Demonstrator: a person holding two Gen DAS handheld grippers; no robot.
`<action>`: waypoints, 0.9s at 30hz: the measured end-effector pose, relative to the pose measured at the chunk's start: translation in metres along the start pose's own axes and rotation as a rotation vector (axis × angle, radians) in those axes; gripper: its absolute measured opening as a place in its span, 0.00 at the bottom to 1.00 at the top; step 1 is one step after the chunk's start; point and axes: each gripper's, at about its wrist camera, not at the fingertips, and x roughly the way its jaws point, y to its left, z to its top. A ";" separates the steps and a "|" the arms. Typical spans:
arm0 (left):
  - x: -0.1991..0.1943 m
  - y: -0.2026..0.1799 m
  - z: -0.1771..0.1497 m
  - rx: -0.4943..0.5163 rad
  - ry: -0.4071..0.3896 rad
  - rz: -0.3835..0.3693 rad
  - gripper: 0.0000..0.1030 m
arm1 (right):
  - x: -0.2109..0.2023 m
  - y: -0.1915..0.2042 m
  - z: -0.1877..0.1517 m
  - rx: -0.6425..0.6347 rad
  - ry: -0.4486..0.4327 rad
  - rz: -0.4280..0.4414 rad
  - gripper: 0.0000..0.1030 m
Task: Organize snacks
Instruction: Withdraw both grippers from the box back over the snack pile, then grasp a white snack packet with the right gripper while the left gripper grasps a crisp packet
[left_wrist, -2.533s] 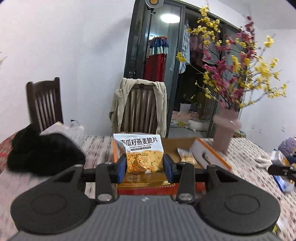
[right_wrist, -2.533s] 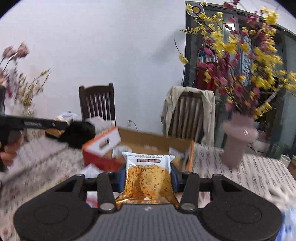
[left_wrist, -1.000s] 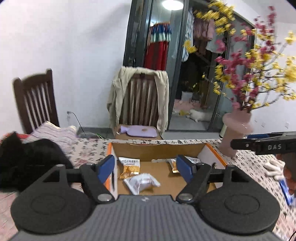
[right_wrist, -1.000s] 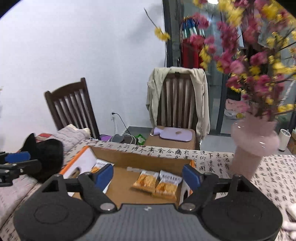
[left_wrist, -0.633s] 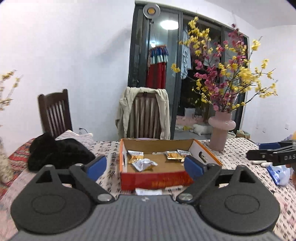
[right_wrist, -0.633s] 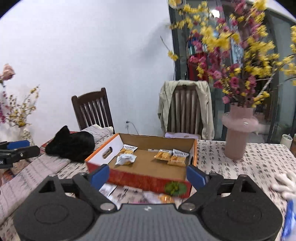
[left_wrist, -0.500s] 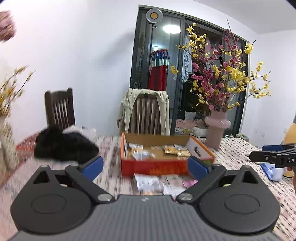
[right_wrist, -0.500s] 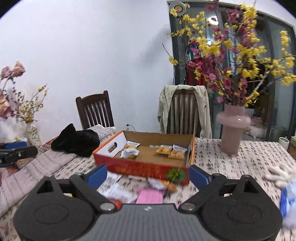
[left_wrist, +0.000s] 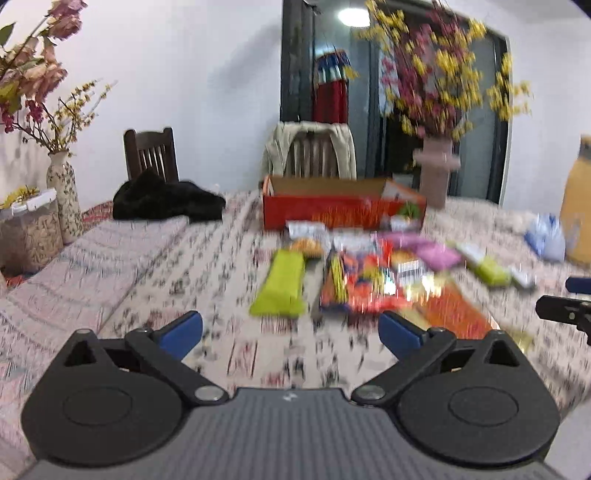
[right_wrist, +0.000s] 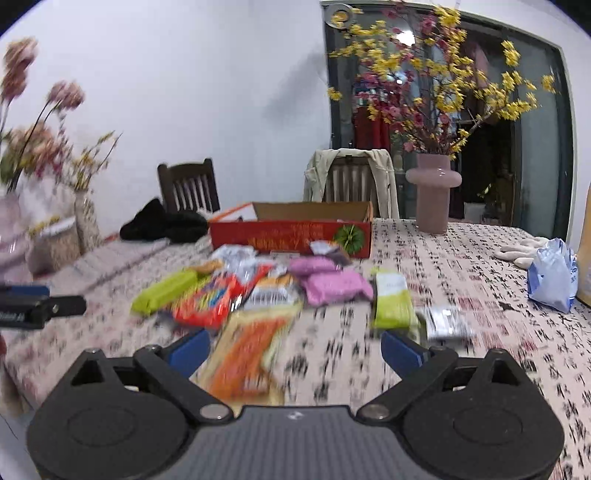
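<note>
Most snack packets (right_wrist: 273, 291) lie loose mid-frame on the table (right_wrist: 461, 258), in front of the box (right_wrist: 291, 236), so plenty remains. The left gripper (left_wrist: 291, 332) gapes wide and empty; the right gripper (right_wrist: 295, 349) is opening, gripping nothing.

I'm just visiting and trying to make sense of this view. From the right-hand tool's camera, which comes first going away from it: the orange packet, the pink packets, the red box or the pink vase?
1. Orange packet, lying just ahead of the right gripper, towards its left finger.
2. Pink packets, mid-table, centre.
3. Red box, behind the snack pile.
4. Pink vase, far right, beyond the box.
</note>
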 end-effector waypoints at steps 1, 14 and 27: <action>0.001 0.000 -0.003 0.002 0.022 -0.010 1.00 | -0.001 0.001 -0.005 -0.016 0.007 -0.009 0.97; 0.005 -0.001 -0.008 -0.014 0.051 -0.008 1.00 | 0.007 -0.013 -0.019 0.042 0.062 -0.041 0.97; 0.054 0.014 0.017 -0.085 0.067 -0.003 0.97 | 0.061 -0.069 0.005 0.236 0.148 -0.074 0.89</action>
